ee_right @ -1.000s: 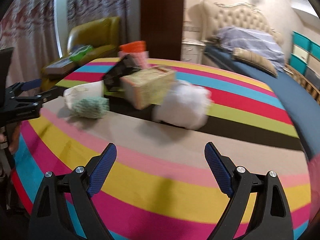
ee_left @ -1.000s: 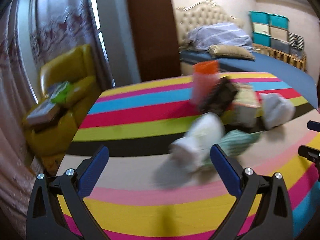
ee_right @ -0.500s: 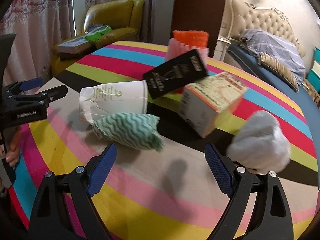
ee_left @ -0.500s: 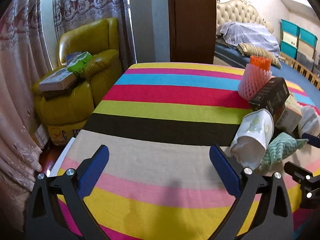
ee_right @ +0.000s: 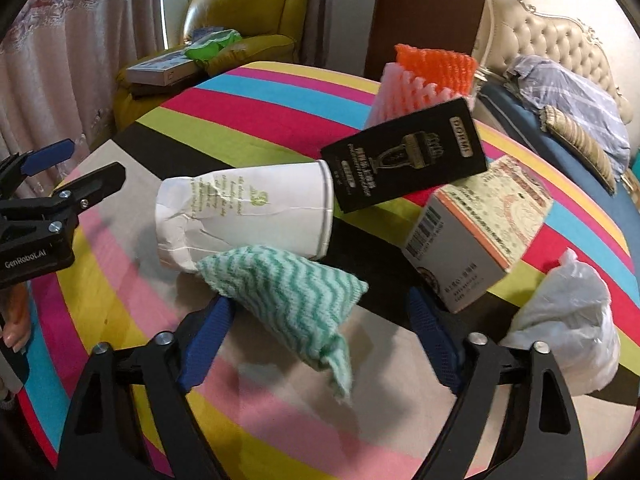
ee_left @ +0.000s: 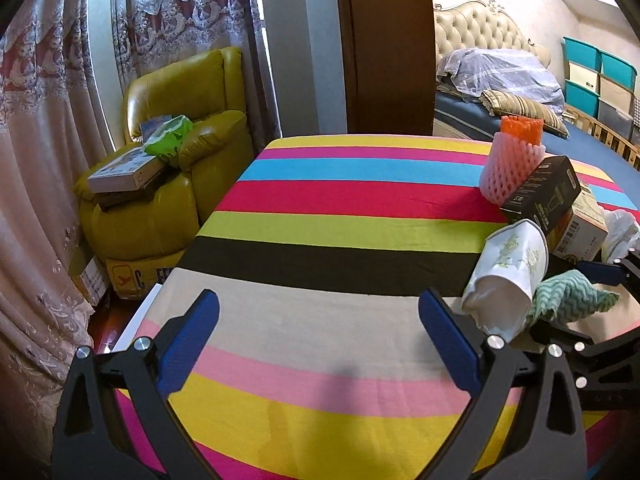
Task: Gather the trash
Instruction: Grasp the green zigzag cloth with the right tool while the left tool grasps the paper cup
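**Mia:** What is on the bench with the striped cloth [ee_right: 280, 92]?

**Ben:** A pile of trash. There is a crushed white paper cup with green writing [ee_right: 244, 212] lying on its side. I can't read the green words. A green and white wavy cloth [ee_right: 288, 292] lies just in front of it and touches it.

**Mia:** And the black thing?

**Ben:** That is a flat black box with gold print [ee_right: 404, 160]. It leans tilted over the cup's open end. One word on it looks like "DOHMI". Behind it stands a pink foam net sleeve with an orange one inside [ee_right: 424, 76].

**Mia:** What else?

**Ben:** A cardboard box with a bar code and a flowery top [ee_right: 476, 232] sits tilted to the right. The small print is too tiny to read. A crumpled white plastic bag [ee_right: 568, 320] lies beside it.

**Mia:** What are the tongs doing?

**Ben:** The right tongs [ee_right: 320, 344] are spread wide, down low at the wavy cloth. The blue pad [ee_right: 204, 344] on one side touches the cloth's edge. The left tongs [ee_left: 320, 344] are spread wide too, over bare stripes, holding nothing. Their side reads "GenRobot.AI".

**Mia:** And past the bench?

**Ben:** A yellow leather armchair [ee_left: 176, 160] with boxes on it.
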`<state>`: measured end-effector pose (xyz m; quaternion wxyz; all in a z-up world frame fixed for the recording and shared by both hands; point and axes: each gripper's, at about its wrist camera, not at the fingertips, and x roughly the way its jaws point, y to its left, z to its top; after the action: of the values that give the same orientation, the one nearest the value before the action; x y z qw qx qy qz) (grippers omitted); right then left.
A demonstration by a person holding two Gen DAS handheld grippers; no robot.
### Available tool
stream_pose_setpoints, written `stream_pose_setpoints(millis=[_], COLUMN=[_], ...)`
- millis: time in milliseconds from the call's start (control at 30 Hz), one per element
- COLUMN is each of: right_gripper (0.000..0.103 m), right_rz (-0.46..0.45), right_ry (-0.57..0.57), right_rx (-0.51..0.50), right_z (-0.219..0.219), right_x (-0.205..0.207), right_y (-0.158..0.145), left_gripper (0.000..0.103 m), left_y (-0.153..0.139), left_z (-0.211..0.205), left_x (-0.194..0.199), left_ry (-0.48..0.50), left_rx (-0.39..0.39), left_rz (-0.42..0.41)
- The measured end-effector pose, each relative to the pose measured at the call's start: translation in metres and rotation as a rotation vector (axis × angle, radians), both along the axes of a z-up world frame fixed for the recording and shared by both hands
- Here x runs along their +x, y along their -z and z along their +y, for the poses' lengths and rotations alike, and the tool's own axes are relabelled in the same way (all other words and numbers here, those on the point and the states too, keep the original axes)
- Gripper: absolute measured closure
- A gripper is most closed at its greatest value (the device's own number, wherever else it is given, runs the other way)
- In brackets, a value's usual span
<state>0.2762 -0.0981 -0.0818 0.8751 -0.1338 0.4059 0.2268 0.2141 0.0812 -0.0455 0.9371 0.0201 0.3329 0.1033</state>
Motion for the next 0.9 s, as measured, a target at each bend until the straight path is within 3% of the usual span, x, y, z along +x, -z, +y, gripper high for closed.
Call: stream_pose_setpoints(millis=[200, 267, 433, 667, 767, 900], right_gripper=[0.064, 0.07, 0.072, 0.073, 0.073, 0.073], right_rz=[-0.043, -0.074, -0.098, -0.107, -0.122, -0.123], right_ry=[-0.009, 0.016, 0.091, 0.211, 0.247, 0.302], right_rx=[0.004, 0.012, 0.034, 0.077, 0.088, 0.128], right_z=[0.002, -0.005, -0.033, -0.086, -0.105, -0.132], right_x=[-0.008, -0.012, -0.02, -0.036, -0.045, -0.052], right_y=[-0.005, -0.01, -0.014, -0.016, -0.017, -0.017], left_gripper=[0.006, 0.006, 0.006, 0.006, 0.006, 0.006], left_y=[0.002, 0.003, 0.003, 0.003, 0.003, 0.004], left_z=[-0.002, -0.003, -0.012, -0.049, -0.064, -0.077], left_x=[-0.001, -0.002, 0.0, -0.009, -0.01, 0.0], left_ry=[0.009, 0.013, 0.06, 0.232, 0.352, 0.397], left_rx=[-0.001, 0.0, 0.018, 0.126, 0.075, -0.004], left_rz=[0.0, 0.0, 0.006, -0.033, -0.022, -0.009])
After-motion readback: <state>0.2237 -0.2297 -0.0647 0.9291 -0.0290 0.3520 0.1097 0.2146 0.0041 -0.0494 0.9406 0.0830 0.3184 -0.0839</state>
